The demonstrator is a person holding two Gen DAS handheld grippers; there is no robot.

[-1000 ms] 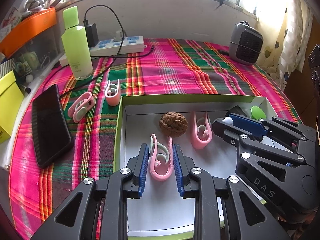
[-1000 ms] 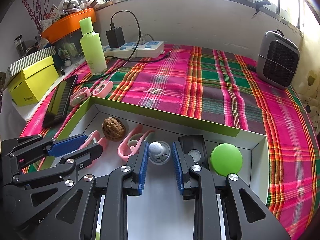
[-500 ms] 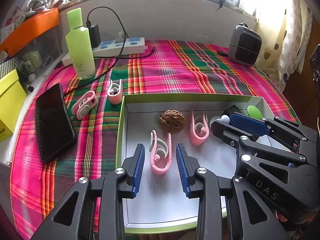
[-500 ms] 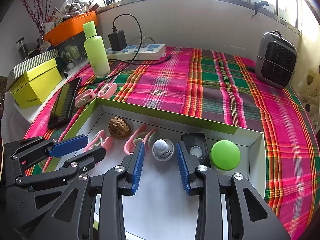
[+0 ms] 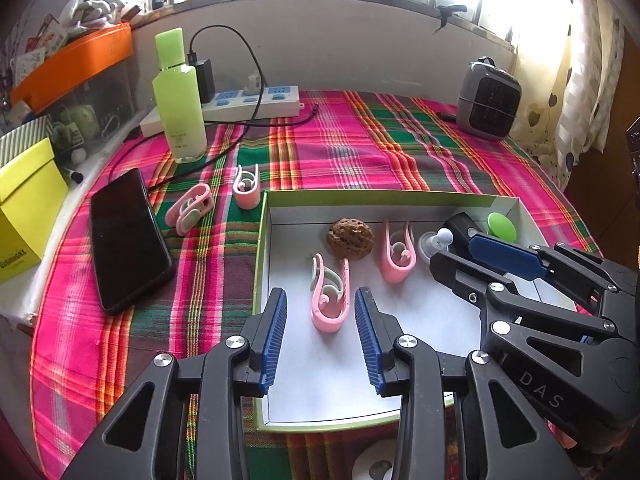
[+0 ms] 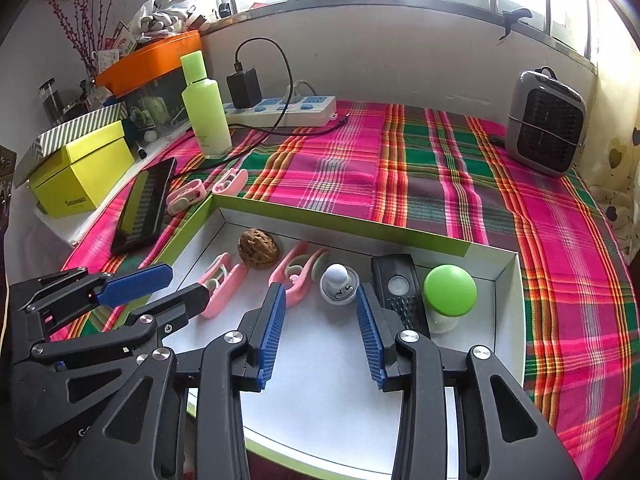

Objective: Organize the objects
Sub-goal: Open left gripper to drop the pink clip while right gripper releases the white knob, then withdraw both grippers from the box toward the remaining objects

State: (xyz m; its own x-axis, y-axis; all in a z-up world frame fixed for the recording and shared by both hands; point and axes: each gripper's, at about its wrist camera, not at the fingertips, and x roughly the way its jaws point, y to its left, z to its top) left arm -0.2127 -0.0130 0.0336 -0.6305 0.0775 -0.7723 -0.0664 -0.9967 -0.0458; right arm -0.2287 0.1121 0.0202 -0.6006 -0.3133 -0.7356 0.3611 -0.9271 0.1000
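A green-rimmed white box (image 5: 262, 240) holds a walnut (image 5: 351, 238), two pink clips, a white-grey knob (image 6: 338, 284), a black device (image 6: 396, 288) and a green lid (image 6: 450, 290). My left gripper (image 5: 320, 298) hovers over the box's near left part. Its jaws are opening, and one pink clip (image 5: 330, 300) lies loose on the floor between them, untouched by the pads. My right gripper (image 6: 319, 300) is beside it on the right, jaws opening too. The knob rests just beyond its fingertips, free of them. The other clip (image 5: 396, 258) lies by the walnut.
Two more pink clips (image 5: 188, 208) (image 5: 247, 188) lie on the plaid cloth left of the box, next to a black phone (image 5: 126, 236). Behind stand a green bottle (image 5: 180, 100), a power strip (image 5: 256, 100) with a cable, a small heater (image 5: 488, 100) and a yellow box (image 5: 24, 208).
The left jaws have come off the pink clip and the right jaws off the knob. Both pairs have widened, leaving each thing lying in the box.
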